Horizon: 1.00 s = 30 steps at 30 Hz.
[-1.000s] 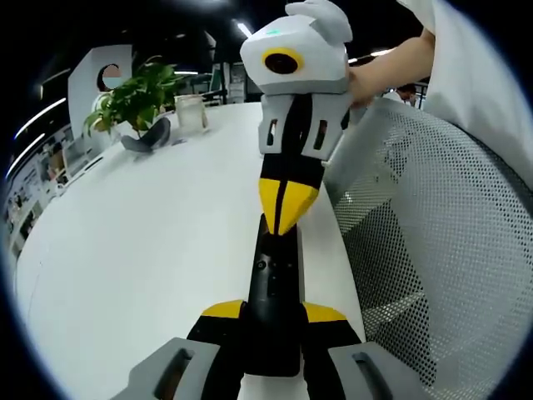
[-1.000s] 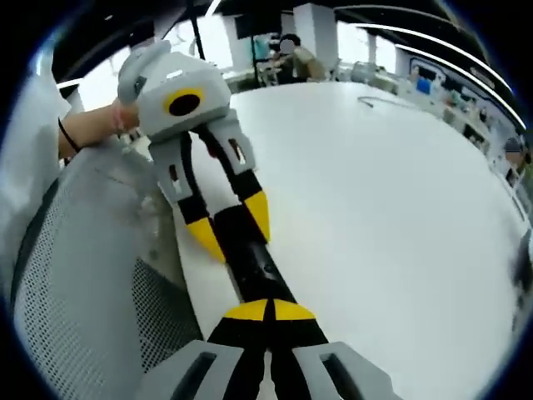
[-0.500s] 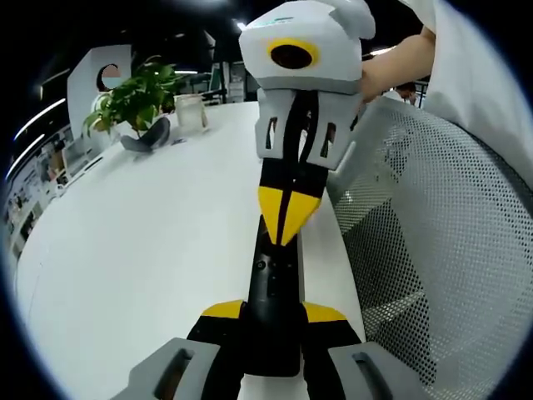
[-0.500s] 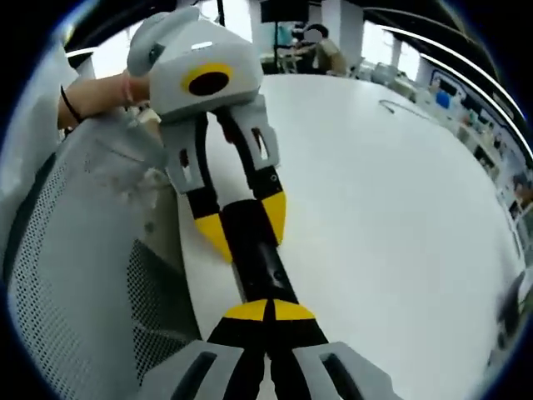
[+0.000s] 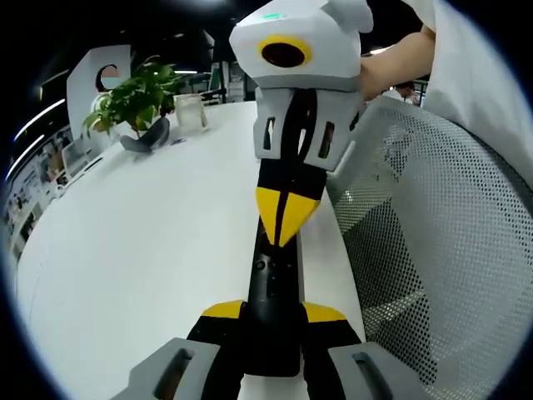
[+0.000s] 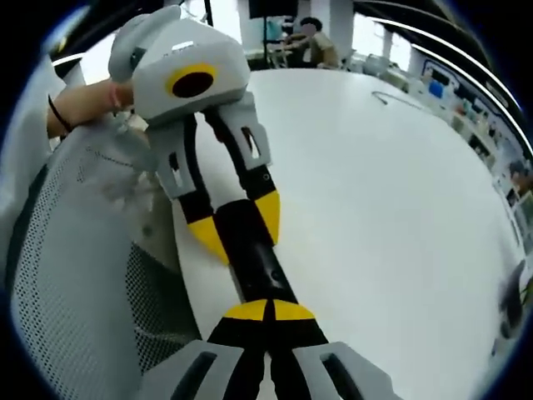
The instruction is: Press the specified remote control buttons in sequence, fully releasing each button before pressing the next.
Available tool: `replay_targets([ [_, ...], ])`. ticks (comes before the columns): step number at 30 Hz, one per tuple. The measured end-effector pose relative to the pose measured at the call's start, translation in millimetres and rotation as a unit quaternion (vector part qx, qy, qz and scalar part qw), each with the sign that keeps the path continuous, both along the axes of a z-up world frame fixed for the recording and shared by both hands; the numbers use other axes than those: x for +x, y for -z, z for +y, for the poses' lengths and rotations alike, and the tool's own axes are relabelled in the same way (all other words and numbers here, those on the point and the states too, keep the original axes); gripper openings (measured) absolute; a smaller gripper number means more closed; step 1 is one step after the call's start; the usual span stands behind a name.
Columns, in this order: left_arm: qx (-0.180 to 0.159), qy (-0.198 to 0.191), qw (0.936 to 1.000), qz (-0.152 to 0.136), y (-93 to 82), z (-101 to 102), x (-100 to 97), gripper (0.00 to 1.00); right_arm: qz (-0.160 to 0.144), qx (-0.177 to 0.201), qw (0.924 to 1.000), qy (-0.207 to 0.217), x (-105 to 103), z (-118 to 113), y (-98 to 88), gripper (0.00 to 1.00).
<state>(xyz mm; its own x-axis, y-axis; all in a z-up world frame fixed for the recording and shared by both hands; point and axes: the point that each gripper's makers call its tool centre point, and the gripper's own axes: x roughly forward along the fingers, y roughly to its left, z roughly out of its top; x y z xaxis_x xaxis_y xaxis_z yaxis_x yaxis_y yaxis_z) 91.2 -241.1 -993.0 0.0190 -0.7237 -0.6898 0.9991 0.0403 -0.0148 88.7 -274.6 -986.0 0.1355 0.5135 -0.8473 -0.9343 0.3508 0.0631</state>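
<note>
Left gripper view. The left hand-held gripper (image 5: 273, 321) rises from 6 o'clock, its yellow-tipped jaws pinching the near end of a black remote control (image 5: 273, 287), one jaw on each long side. The remote control points away toward 12 o'clock and lies over the edge of the white worktop (image 5: 150, 242). The right hand-held gripper (image 5: 286, 227) comes down from 12 o'clock, jaws pressed together to a single yellow point that sits on the remote control's far end; whether a button is depressed cannot be told. A white mesh chair back (image 5: 433, 250) lies from 3 to 5 o'clock, beside the worktop's edge. A person's hand (image 5: 385, 71) and white sleeve (image 5: 483, 75) show at 1 to 2 o'clock. Far across the worktop at 10 o'clock stand a potted plant (image 5: 133, 100) and a clear jar (image 5: 190, 112). Beyond them is a dim office with ceiling strip lights.

Right gripper view. The right hand-held gripper's closed jaws rest on the remote control (image 6: 254, 262) at 6 o'clock. The left hand-held gripper (image 6: 233, 229) straddles its far end. The chair back (image 6: 67, 275) lies at 8 to 9 o'clock. The worktop (image 6: 383, 200) runs bare toward 2 o'clock, with a thin cable (image 6: 390, 100) near its far edge. A seated person (image 6: 312, 46) shows at 12 o'clock before bright windows.
</note>
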Motion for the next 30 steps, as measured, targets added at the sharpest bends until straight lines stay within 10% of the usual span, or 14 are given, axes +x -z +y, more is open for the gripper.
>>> replay_targets([
  [19, -0.001, 0.000, 1.0000, 0.000, 0.3, -0.6, -0.3, 0.24, -0.092, 0.001, 0.9929, -0.075, 0.8, 8.0, -1.1, 0.00],
  [30, 0.001, 0.001, 1.0000, 0.000, 0.0, -0.6, -0.6, 0.24, -0.064, -0.030, 0.9944, -0.078, 4.2, 10.5, 0.6, 0.00],
])
